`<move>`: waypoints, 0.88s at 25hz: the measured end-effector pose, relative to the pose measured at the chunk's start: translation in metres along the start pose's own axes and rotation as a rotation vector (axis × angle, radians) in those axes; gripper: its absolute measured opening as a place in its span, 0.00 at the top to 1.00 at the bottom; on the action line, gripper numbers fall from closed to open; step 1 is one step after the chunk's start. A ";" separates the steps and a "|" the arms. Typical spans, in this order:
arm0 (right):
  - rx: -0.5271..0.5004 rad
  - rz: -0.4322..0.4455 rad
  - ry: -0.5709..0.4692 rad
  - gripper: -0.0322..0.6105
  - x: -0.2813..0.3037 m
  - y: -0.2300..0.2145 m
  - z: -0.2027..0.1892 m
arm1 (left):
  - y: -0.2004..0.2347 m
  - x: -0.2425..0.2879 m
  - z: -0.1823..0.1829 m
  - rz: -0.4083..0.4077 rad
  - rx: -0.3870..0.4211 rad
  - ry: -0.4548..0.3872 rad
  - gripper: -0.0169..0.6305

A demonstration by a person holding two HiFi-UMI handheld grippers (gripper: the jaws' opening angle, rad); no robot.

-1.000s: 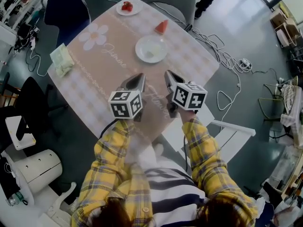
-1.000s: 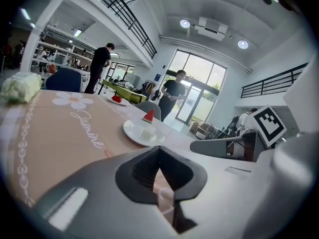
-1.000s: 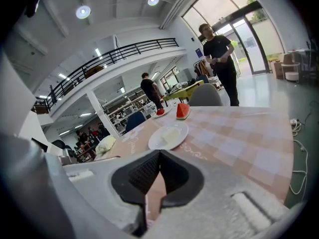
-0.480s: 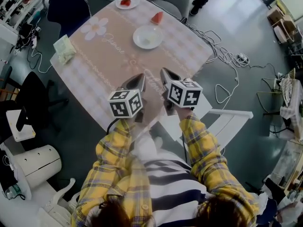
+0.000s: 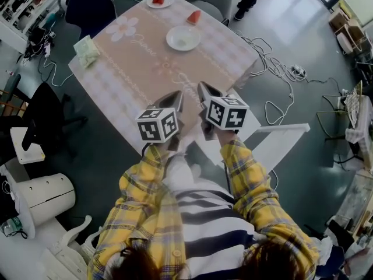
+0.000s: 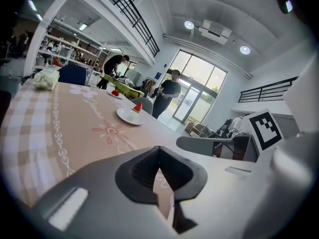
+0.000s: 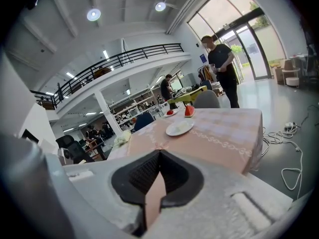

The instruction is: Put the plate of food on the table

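— Pink checked tablecloth [image 5: 128, 74] is covering the table in this big hall, isn't it? What is sitting on it?

— Yes. Towards the far side a white plate [image 5: 183, 38] is lying flat on the cloth, carrying something pale that I cannot make out. Just beyond it a watermelon wedge [image 5: 194, 17] is standing on the cloth, clear of the rim. At the far corner a small plate with red food [image 5: 158, 0] is resting, and a crumpled pale green bundle [image 5: 87, 51] is lying near the left edge.

— And the tongs?

— The left gripper [image 5: 174, 98] and the right gripper [image 5: 203, 89] are hovering side by side over the near edge, well apart from both plates. Each is showing its jaws pressed together with nothing between them.

— Anyone nearby?

— A person in dark clothes [image 7: 222, 68] is standing beyond the table's far end.
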State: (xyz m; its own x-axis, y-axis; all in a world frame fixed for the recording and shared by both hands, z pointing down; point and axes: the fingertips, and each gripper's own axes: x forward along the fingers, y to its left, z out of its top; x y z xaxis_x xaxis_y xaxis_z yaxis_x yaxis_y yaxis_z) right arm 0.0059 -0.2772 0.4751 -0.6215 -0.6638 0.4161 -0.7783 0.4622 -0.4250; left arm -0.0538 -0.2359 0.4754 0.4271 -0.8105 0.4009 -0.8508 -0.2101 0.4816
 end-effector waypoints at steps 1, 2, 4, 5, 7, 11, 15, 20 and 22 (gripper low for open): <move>0.001 0.003 -0.002 0.96 -0.004 0.003 -0.001 | -0.003 -0.003 -0.002 -0.003 -0.002 0.001 0.97; 0.001 0.005 -0.004 0.96 -0.008 0.005 -0.003 | -0.006 -0.007 -0.004 -0.005 -0.003 0.002 0.97; 0.001 0.011 -0.009 0.96 -0.016 0.010 -0.006 | -0.011 -0.014 -0.008 -0.007 -0.002 0.001 0.97; -0.001 0.013 -0.011 0.96 -0.020 0.012 -0.008 | -0.013 -0.017 -0.010 -0.006 -0.002 -0.002 0.97; -0.013 0.016 -0.014 0.96 -0.029 0.015 -0.011 | -0.017 -0.023 -0.014 -0.005 -0.005 -0.008 0.97; -0.045 0.023 -0.013 0.96 -0.045 0.023 -0.020 | -0.025 -0.033 -0.023 -0.008 -0.015 -0.015 0.97; -0.066 0.030 -0.013 0.96 -0.060 0.032 -0.030 | -0.030 -0.043 -0.031 -0.014 -0.020 -0.020 0.97; -0.071 0.035 -0.010 0.96 -0.073 0.041 -0.038 | -0.034 -0.055 -0.037 -0.019 -0.023 -0.018 0.97; -0.073 0.035 -0.011 0.96 -0.078 0.044 -0.040 | -0.036 -0.059 -0.038 -0.024 -0.025 -0.018 0.97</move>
